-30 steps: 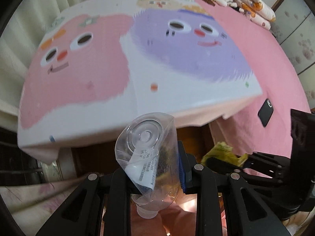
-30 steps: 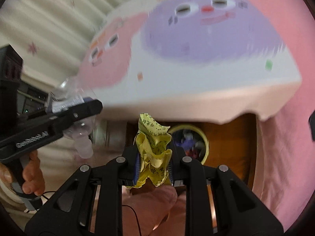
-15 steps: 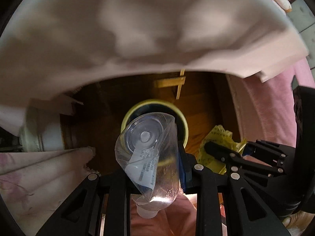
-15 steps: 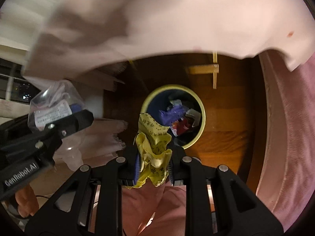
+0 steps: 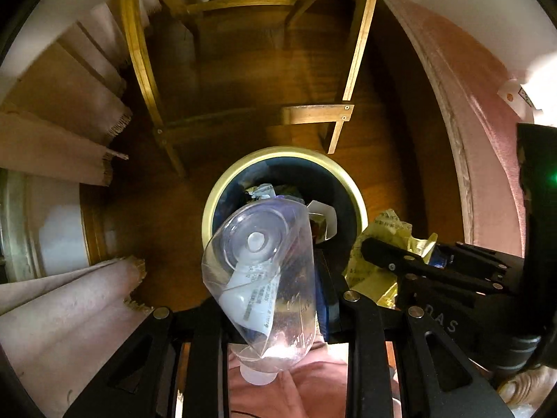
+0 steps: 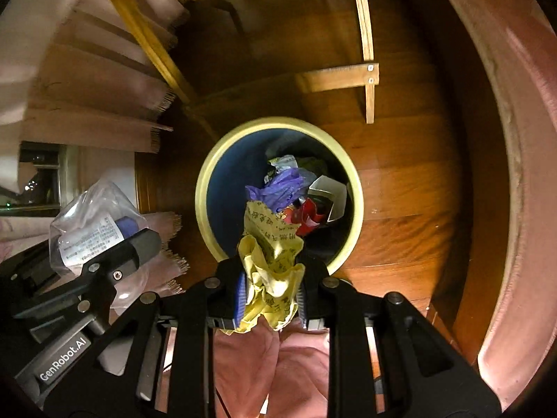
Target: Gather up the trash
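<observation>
Both grippers hang pointing down over the trash bin (image 6: 280, 191), a yellow-rimmed tub on the wooden floor (image 6: 400, 191) under the table, already holding scraps of paper and plastic. The left gripper (image 5: 275, 299) has the crushed clear bottle (image 5: 264, 278) between its fingers, and those jaws are just starting to ease apart, the bottle not yet free. The right gripper (image 6: 269, 289) pinches the crumpled yellow wrapper (image 6: 271, 261) tight. From where I stand the bottle looks the risky one: it sits over the bin's near left edge, so if it lets go here it could clip the rim and bounce onto the floor. The wrapper is light and may cling to a pad or drift short.
</observation>
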The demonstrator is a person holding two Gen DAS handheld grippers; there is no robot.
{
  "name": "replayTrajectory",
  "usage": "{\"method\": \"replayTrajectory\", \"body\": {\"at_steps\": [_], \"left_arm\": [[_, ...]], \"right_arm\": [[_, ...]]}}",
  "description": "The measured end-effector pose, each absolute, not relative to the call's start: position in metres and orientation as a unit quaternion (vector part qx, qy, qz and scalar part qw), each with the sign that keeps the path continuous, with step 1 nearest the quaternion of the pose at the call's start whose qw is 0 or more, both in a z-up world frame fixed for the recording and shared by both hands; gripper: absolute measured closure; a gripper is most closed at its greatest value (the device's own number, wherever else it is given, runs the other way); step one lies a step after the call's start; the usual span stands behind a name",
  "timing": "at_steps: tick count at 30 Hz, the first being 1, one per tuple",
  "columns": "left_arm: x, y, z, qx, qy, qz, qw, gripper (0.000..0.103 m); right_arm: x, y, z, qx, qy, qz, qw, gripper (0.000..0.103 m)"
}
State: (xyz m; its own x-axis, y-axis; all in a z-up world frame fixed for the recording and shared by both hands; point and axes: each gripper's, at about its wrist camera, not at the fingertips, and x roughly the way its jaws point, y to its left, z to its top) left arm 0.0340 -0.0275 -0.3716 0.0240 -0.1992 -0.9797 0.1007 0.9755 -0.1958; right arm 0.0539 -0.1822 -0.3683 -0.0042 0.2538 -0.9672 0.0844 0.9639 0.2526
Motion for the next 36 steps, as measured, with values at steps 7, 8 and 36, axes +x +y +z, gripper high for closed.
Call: {"method": "replayTrajectory", "body": {"at_steps": [7, 8, 36], "left_arm": [[0.041, -0.003, -0.378, -0.062, 0.691, -0.085, 0.715, 0.017], [0.041, 0.003, -0.378, -0.069, 0.689, -0.08, 0.717, 0.017], [0.041, 0.063, -0.2, -0.084, 0.625, -0.02, 0.776, 0.017]], "right_arm": [[0.059, -0.178, -0.388, 0.121, 0.71, 0.052, 0.691, 0.055], [0.059, -0.179, -0.388, 0.119, 0.711, 0.05, 0.691, 0.053], [0.053, -0.157, -0.231, 0.107, 0.654, 0.043, 0.748, 0.046]]}}
